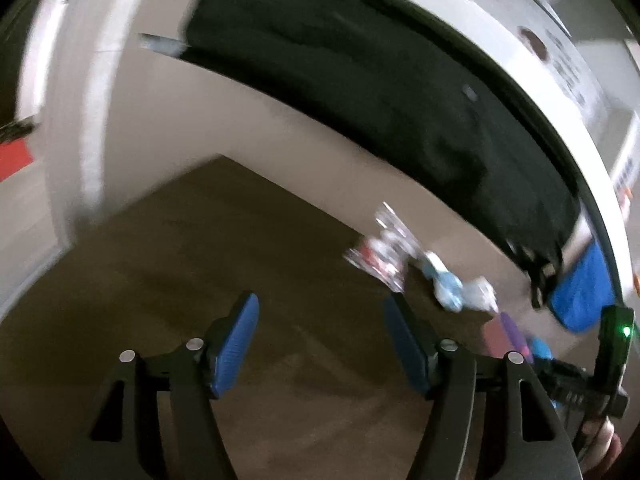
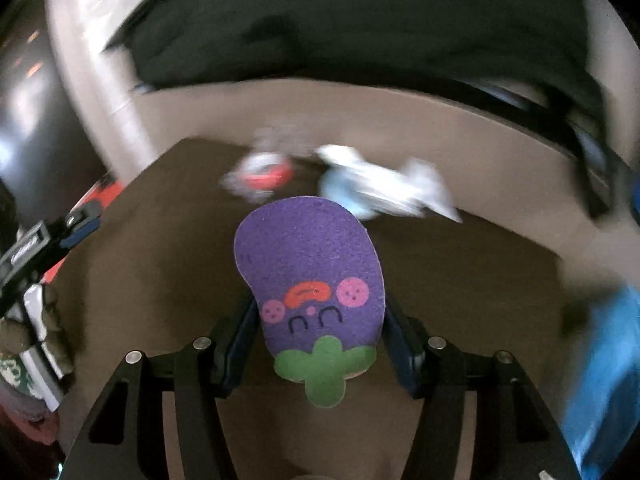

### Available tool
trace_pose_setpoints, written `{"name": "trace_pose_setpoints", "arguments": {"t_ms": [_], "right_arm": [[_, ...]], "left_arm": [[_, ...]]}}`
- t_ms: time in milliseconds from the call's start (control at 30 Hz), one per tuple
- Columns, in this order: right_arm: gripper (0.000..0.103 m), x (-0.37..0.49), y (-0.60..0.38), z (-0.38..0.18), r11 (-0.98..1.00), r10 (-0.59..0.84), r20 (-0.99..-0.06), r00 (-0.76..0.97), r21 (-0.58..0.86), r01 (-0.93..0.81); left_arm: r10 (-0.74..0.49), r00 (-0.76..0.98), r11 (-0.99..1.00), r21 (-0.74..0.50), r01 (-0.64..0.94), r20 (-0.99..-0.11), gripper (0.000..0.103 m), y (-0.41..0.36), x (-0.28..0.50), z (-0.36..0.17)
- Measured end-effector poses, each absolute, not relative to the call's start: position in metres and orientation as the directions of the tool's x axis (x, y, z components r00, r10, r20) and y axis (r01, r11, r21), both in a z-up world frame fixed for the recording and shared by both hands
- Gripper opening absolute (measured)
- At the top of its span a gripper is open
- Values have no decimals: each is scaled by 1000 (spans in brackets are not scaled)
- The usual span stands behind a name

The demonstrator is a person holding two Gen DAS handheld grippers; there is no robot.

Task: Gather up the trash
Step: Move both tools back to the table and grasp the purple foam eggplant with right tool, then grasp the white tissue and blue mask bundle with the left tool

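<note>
The right tongs [image 2: 320, 320] are clamped on a purple eggplant-shaped sponge [image 2: 310, 272], pinched only at its stem end, so most of it sticks out forward. The left tongs [image 1: 322, 340] stand wide apart over bare brown tabletop [image 1: 200, 280], holding nothing. Ahead and to their right lies the trash: a crumpled clear wrapper with red print [image 1: 380, 256], then a wadded white-and-blue tissue [image 1: 452, 284] just beyond. Farther back hangs a dark cloth [image 1: 360, 80]. With so shallow a grip, a quick swing could shake the sponge loose.
</note>
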State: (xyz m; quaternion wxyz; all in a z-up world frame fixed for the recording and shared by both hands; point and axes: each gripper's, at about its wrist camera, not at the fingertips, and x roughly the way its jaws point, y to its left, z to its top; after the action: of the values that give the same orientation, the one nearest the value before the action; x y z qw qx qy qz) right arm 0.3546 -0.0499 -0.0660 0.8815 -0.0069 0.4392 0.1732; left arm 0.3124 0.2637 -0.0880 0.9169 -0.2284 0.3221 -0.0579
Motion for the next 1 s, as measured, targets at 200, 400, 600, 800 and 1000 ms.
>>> {"name": "trace_pose_setpoints", "arguments": {"t_ms": [200,400,600,800,1000], "right_arm": [[56,326,-116,-78,961,276,-749,602,217,-170],[56,312,-157,-78,938,316,-682,659,328,-109],[56,296,-192,-71,930,311,-628,714,356,-92],[56,299,-204,-94,887,386,-631,673,455,-81],[56,294,-204,-99,885,395,-629,669,456,-93]], "left_arm": [[-349,712,901,-427,76,-609,67,203,338,-84],[-371,692,923,-329,201,-619,67,117,385,-77],[-319,654,948,-233,217,-686,67,53,438,-93],[-235,594,969,-232,83,-769,63,42,480,-116],[-224,628,969,-238,64,-745,32,59,457,-103]]}}
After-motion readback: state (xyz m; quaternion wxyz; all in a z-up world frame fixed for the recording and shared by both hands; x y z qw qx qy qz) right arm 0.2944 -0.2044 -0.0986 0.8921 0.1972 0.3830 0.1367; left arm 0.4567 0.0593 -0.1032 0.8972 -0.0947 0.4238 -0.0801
